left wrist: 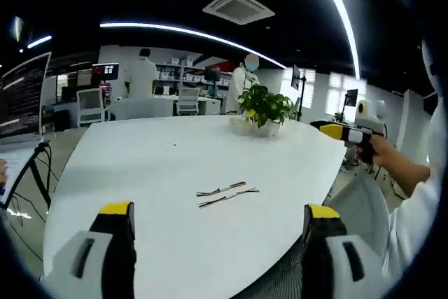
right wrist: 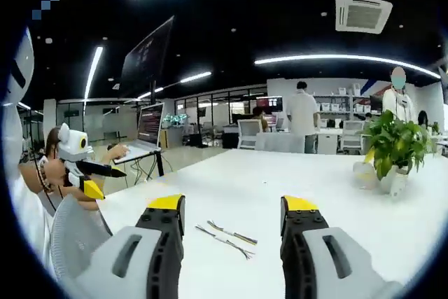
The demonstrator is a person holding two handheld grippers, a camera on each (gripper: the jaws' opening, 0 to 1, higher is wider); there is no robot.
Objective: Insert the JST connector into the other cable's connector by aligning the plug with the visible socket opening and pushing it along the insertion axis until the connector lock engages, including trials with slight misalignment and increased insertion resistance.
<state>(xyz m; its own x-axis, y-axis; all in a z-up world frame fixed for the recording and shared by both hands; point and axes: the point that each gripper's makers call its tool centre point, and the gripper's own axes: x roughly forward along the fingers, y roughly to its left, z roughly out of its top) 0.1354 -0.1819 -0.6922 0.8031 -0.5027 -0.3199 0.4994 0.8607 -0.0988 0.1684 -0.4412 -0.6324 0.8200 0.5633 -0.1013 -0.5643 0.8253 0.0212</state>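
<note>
Two cables (left wrist: 225,194) lie mid-table (left wrist: 175,166), away from edges; each hand-held gripper (left wrist: 220,218) (right wrist: 233,208) gapes.

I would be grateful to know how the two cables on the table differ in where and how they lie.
In the left gripper view, the far cable lies nearer the plant, the near cable closer to the tongs. The near cable reaches farther right. Both are thin, lie flat and almost parallel on the white table, untouched.
</note>
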